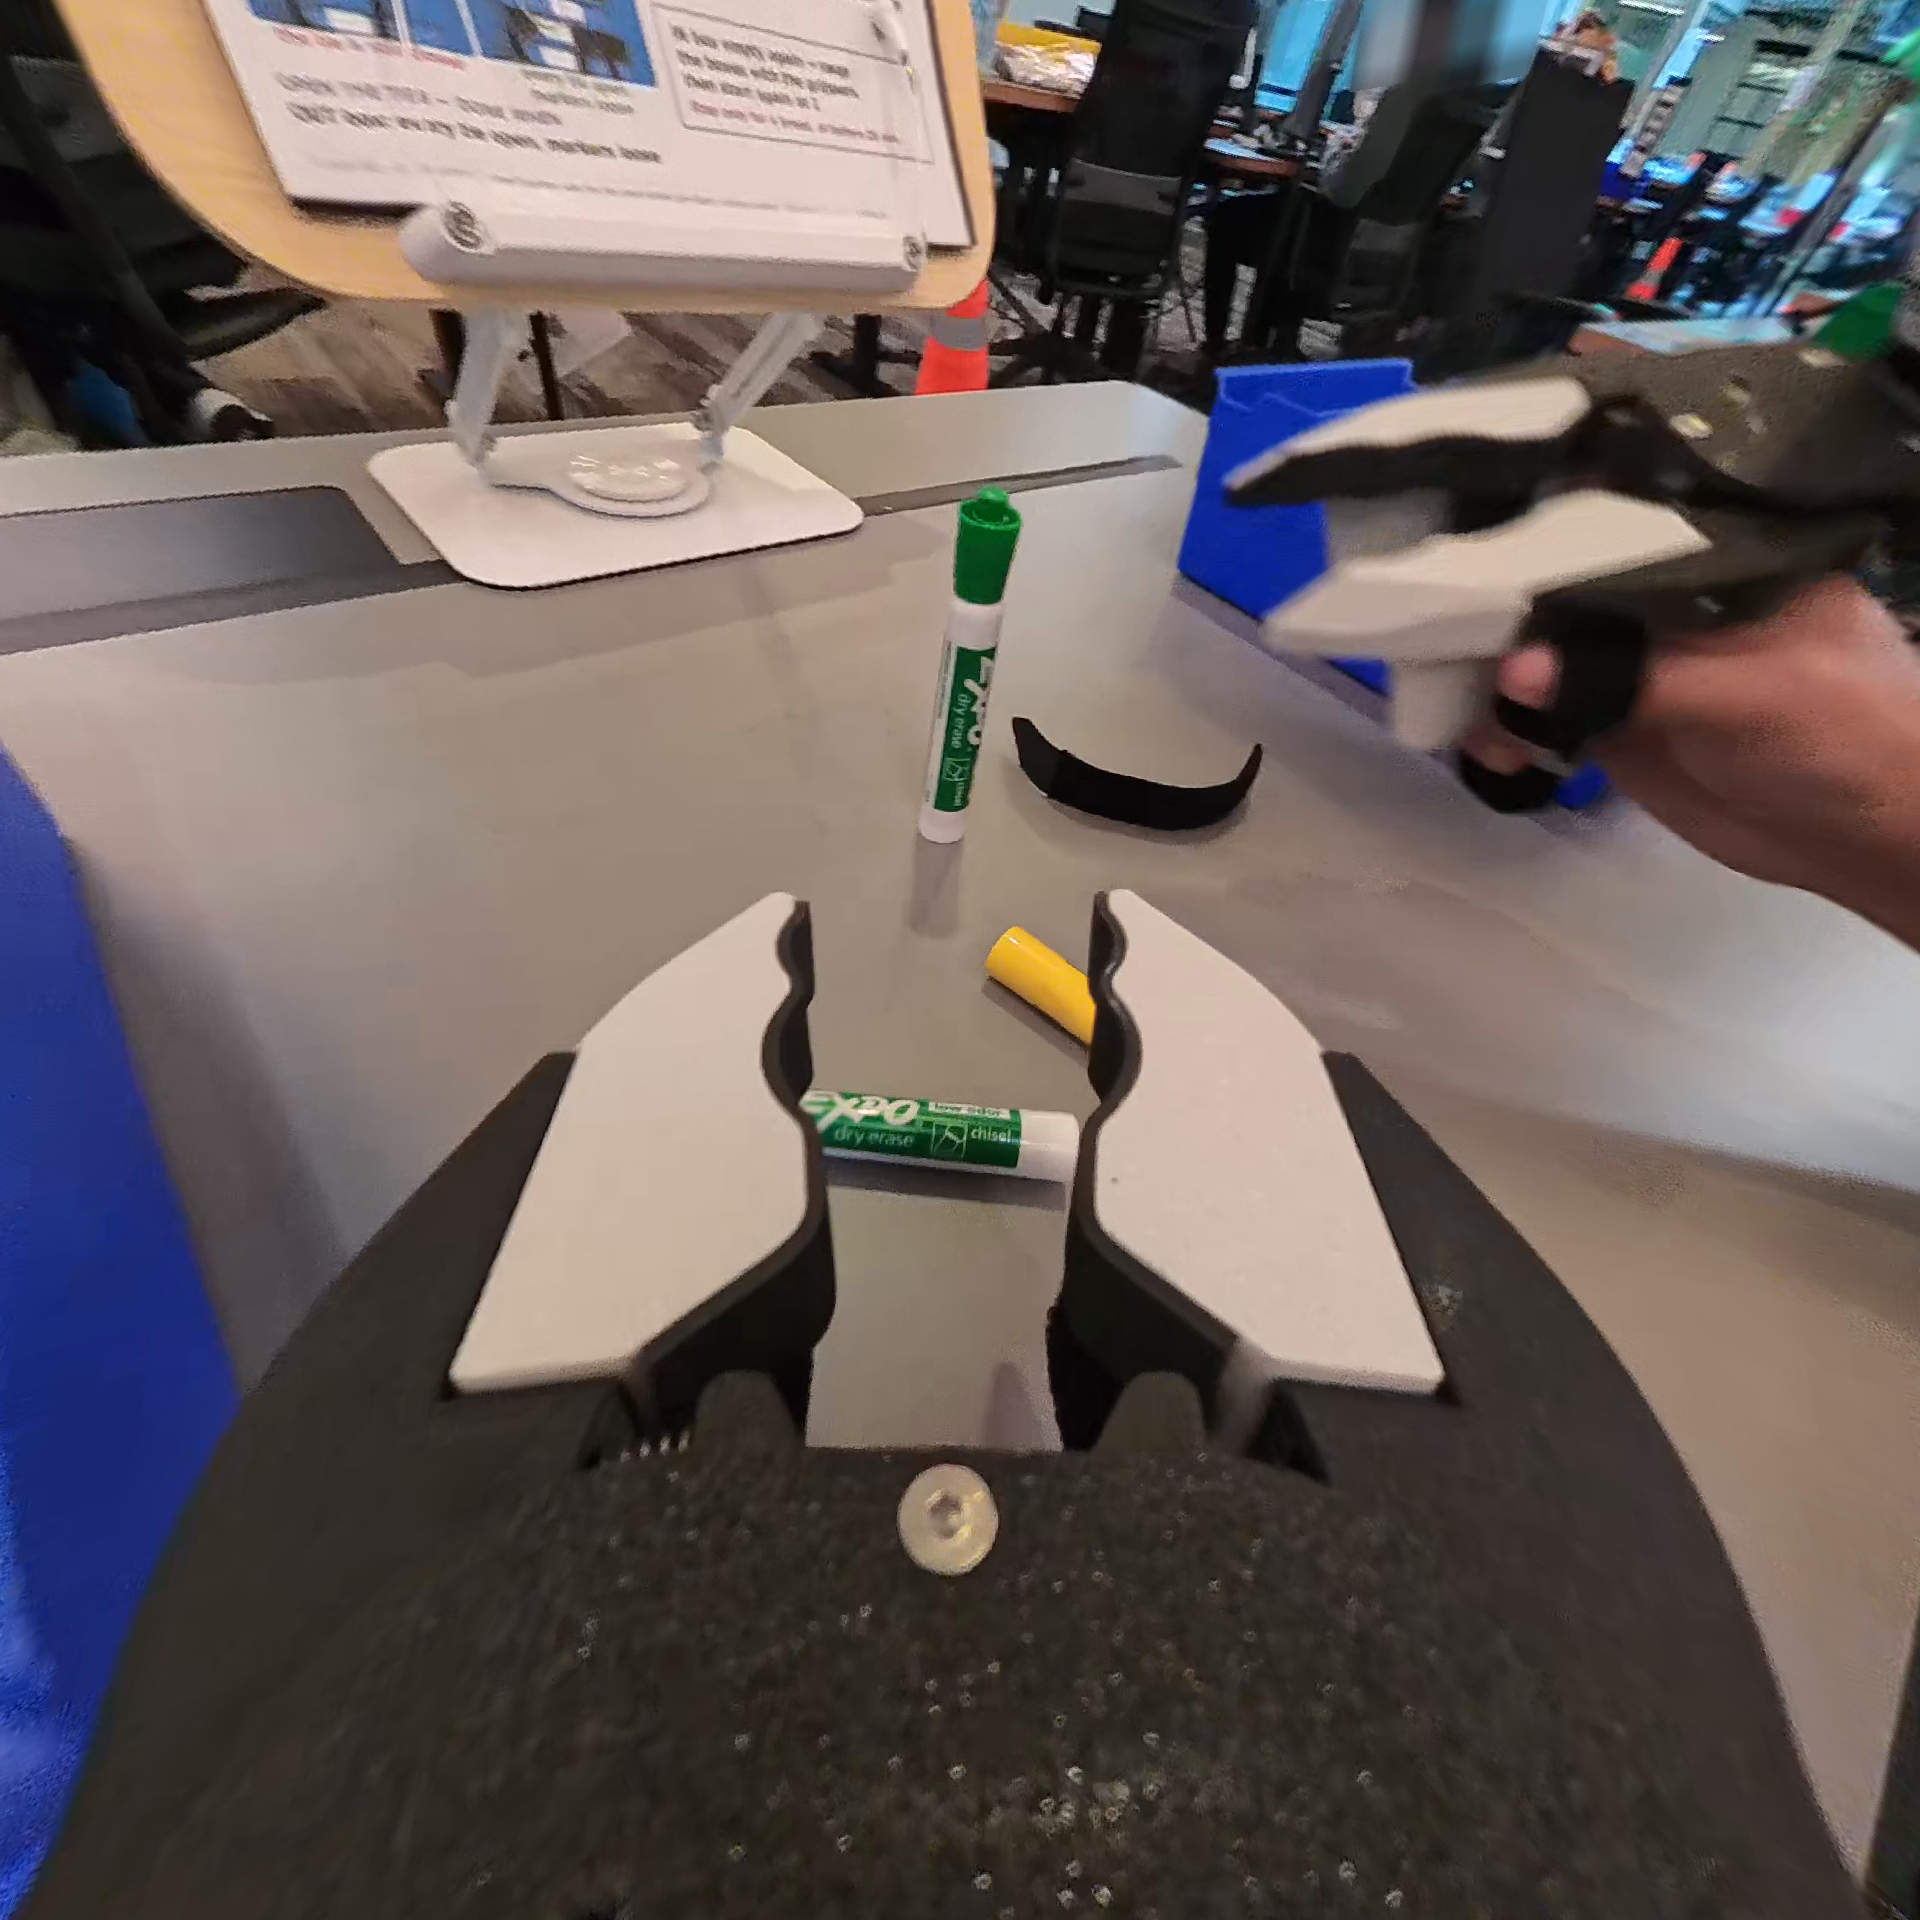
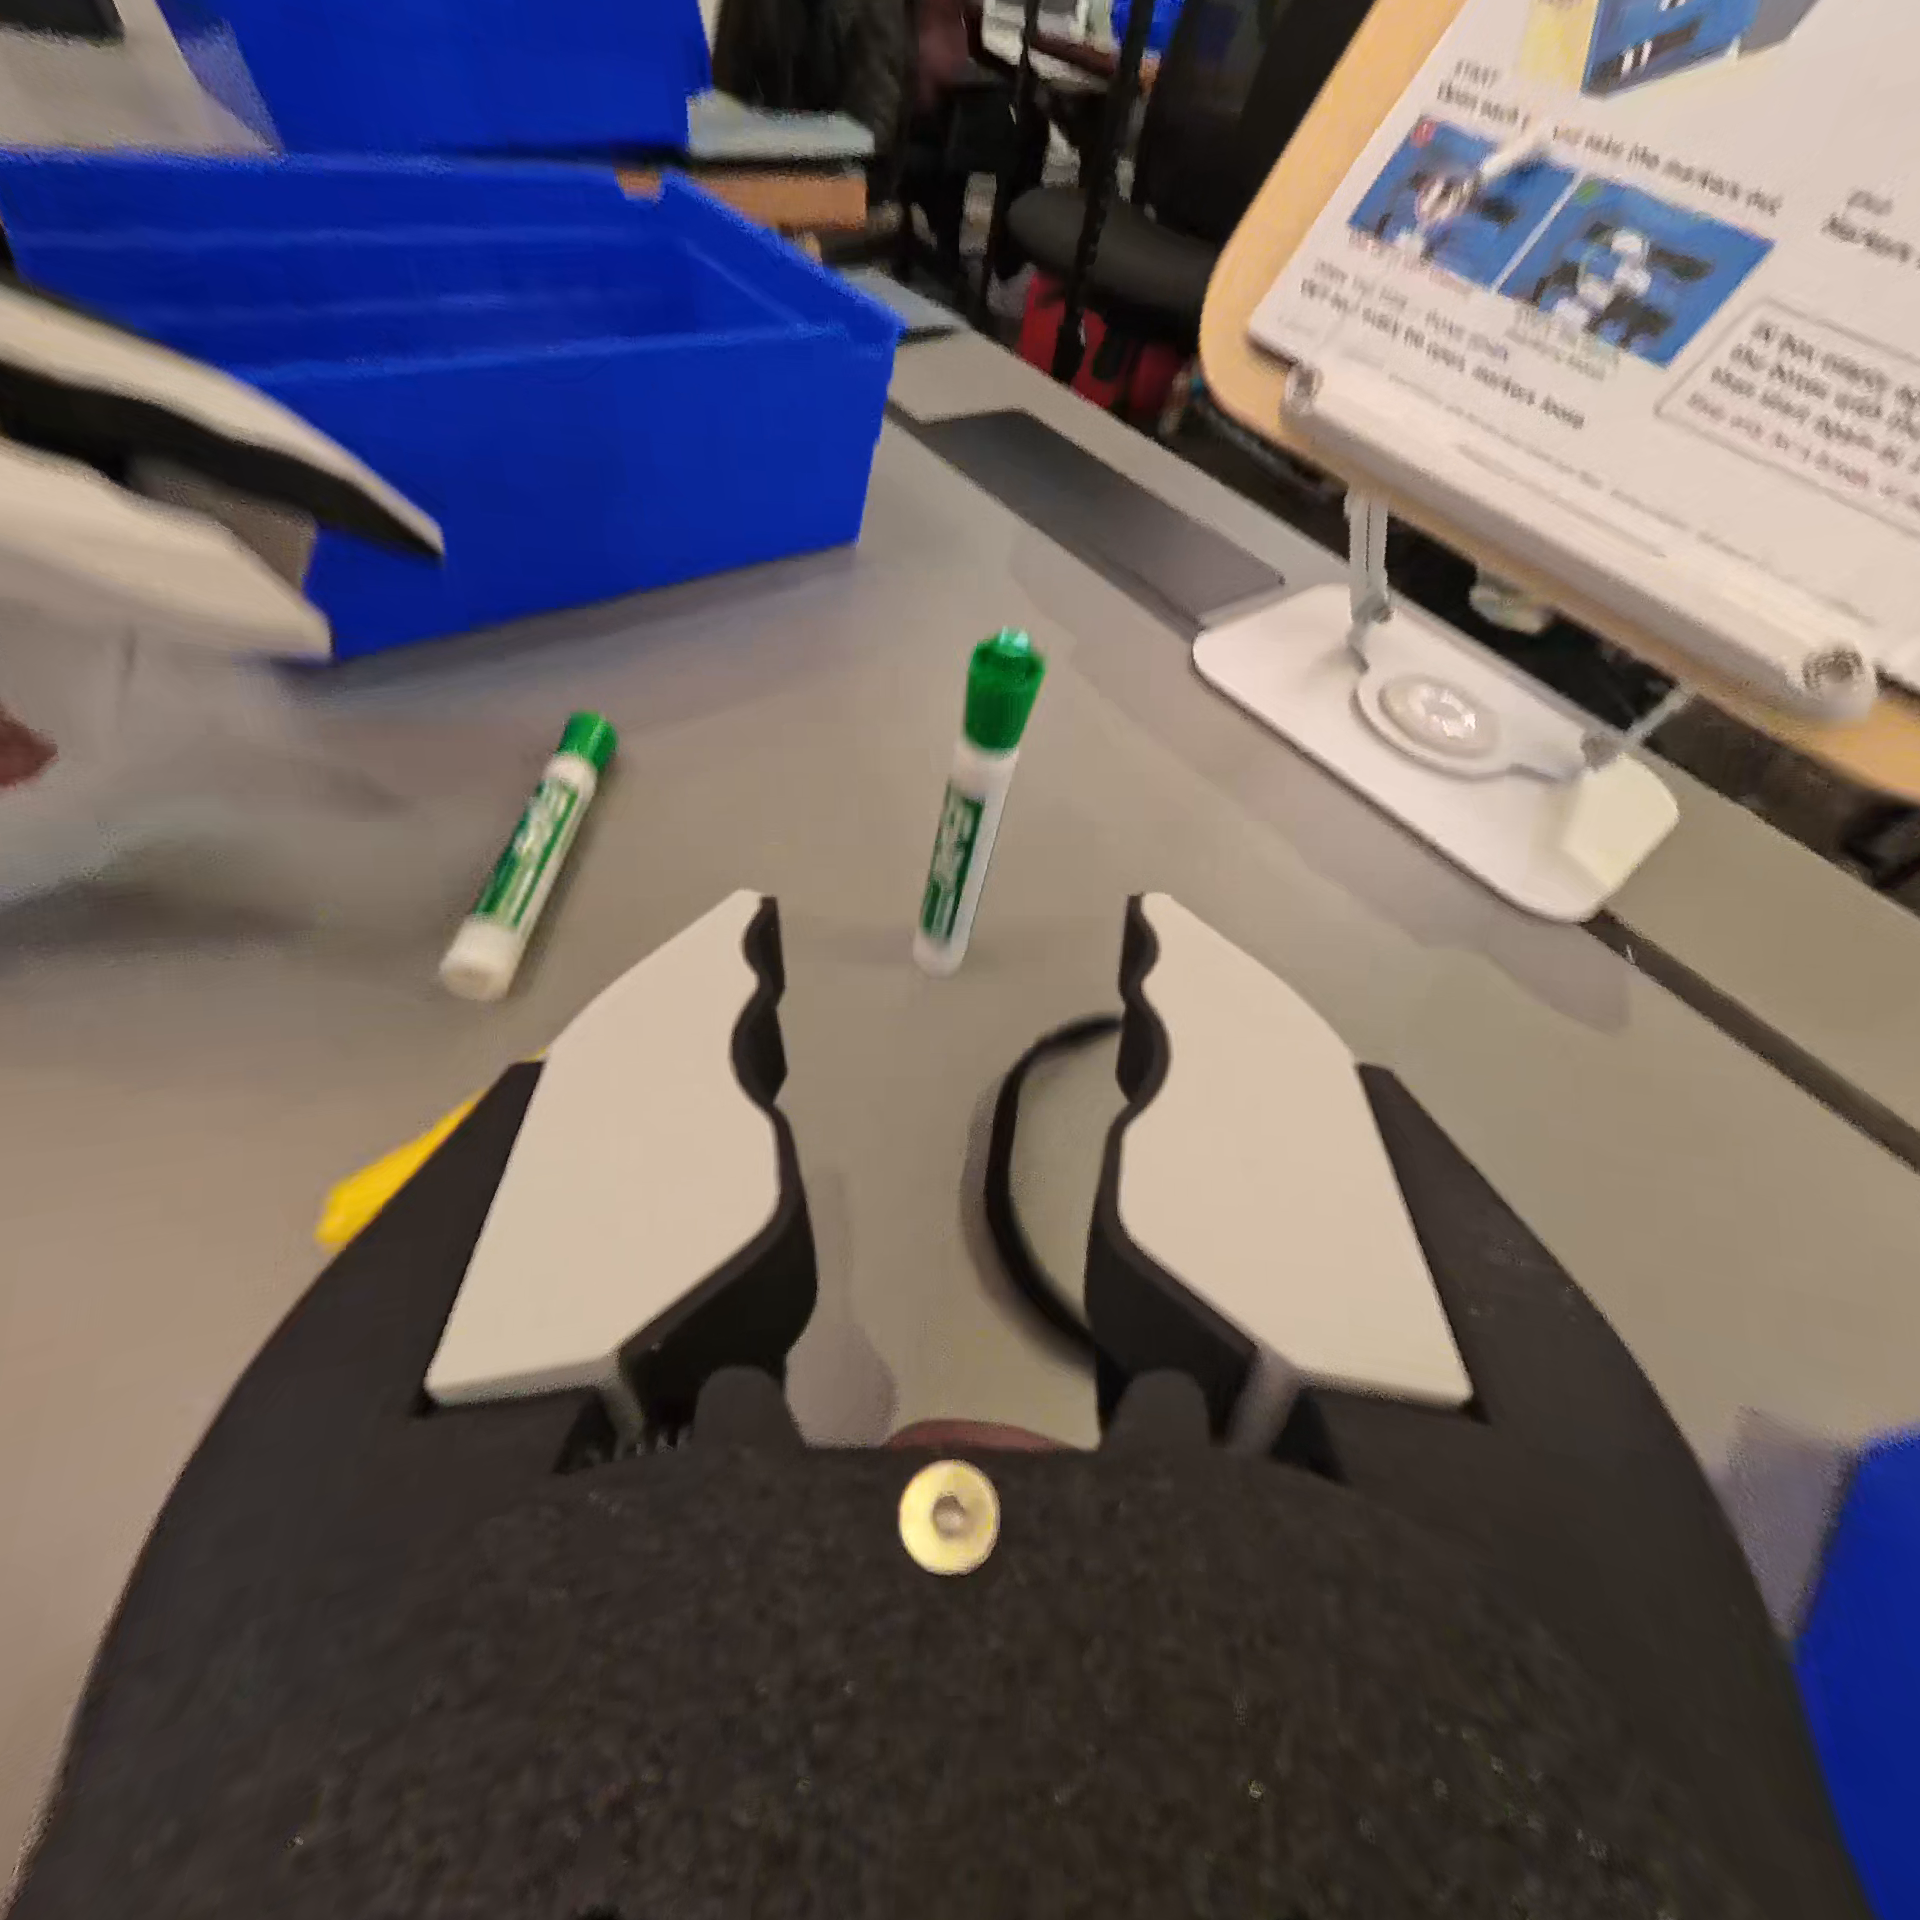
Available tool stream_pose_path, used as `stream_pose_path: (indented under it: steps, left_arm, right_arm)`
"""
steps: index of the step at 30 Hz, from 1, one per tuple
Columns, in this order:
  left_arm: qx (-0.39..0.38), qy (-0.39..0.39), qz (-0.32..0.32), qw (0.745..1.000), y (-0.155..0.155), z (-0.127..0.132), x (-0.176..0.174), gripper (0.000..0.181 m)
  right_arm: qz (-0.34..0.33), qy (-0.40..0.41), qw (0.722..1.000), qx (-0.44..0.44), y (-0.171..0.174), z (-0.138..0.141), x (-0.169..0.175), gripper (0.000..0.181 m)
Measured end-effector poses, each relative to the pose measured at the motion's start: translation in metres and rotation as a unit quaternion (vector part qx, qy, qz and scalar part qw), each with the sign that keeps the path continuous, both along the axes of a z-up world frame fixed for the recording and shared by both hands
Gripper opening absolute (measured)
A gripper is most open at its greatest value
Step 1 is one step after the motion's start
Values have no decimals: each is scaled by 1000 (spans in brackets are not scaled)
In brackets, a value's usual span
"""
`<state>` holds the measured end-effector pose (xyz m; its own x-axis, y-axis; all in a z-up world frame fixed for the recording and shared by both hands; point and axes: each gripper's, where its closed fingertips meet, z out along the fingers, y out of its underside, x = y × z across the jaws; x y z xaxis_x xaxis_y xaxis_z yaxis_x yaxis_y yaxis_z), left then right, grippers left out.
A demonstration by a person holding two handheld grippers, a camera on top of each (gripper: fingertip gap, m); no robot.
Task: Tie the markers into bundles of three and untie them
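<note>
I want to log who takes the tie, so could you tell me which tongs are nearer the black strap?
Right. The right tongs hover directly over the black strap, which shows between their fingers. The left tongs sit farther back, above a lying green marker.

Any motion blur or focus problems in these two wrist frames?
Left wrist view: near green marker sharp; right gripper motion-smeared, background soft. Right wrist view: softer overall; left gripper heavily smeared, both green markers slightly blurred. Fisheye bends the table edges in both.
</note>
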<state>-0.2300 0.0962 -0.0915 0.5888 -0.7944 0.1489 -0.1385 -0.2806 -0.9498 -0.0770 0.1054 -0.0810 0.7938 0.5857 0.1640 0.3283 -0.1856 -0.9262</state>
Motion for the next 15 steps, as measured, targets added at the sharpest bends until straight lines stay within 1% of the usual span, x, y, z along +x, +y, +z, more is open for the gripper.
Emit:
stream_pose_path:
  steps: [2,4,8,10,11,13,15]
  left_arm:
    - [8,-3,23,1000,-8,4,-9,50]
    - [9,-10,41,999,-19,4,-16,51]
    - [0,-11,42,999,-51,-9,-19,63]
    - [9,4,35,999,-63,-16,-20,63]
    - [12,11,26,1000,-67,-16,-18,64]
    - [21,9,3,1000,-74,-11,-14,70]
    - [18,11,-3,1000,-75,-20,-13,67]
  right_arm:
    - [-11,-9,1000,-19,-31,-13,8,68]
    - [-28,-6,999,-36,-56,-27,17,77]
    - [-39,31,998,-36,-92,-42,26,87]
    - [-42,60,997,-21,-102,-40,29,85]
    - [-39,69,997,-20,-105,-40,29,85]
    - [-39,64,997,-20,-106,-41,32,84]
    - [-41,68,997,-20,-105,-42,34,84]
